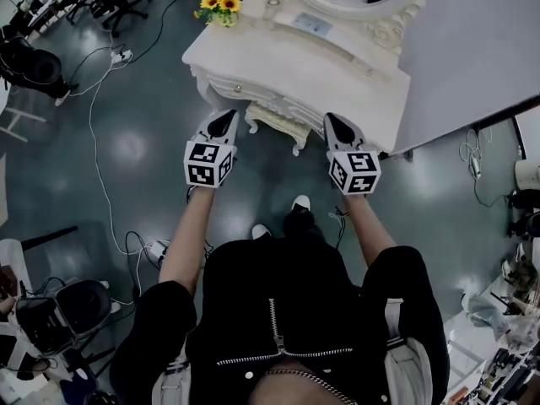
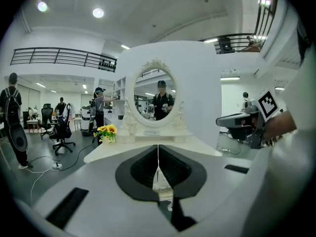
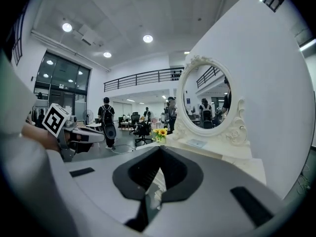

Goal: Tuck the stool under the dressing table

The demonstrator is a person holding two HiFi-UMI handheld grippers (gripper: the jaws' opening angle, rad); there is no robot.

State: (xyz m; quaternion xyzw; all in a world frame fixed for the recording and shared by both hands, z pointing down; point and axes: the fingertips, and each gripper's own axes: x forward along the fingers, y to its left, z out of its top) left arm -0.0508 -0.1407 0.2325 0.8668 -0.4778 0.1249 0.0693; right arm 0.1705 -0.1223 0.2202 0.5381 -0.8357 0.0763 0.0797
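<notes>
The carved white stool [image 1: 277, 122] sits mostly beneath the ornate white dressing table [image 1: 337, 83], with just its front edge and legs showing, so the tucking looks finished. That likely explains why the left gripper [image 1: 222, 123] and right gripper [image 1: 338, 126] hang clear, both clenched on nothing. Only the head view shows the stool; the gripper views show the oval mirror [image 2: 154, 98] face-on.

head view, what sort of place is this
Probably an open-plan office or lab, not a home: office chairs, trailing cables, and a dressing table staged against a bare panel.
</notes>
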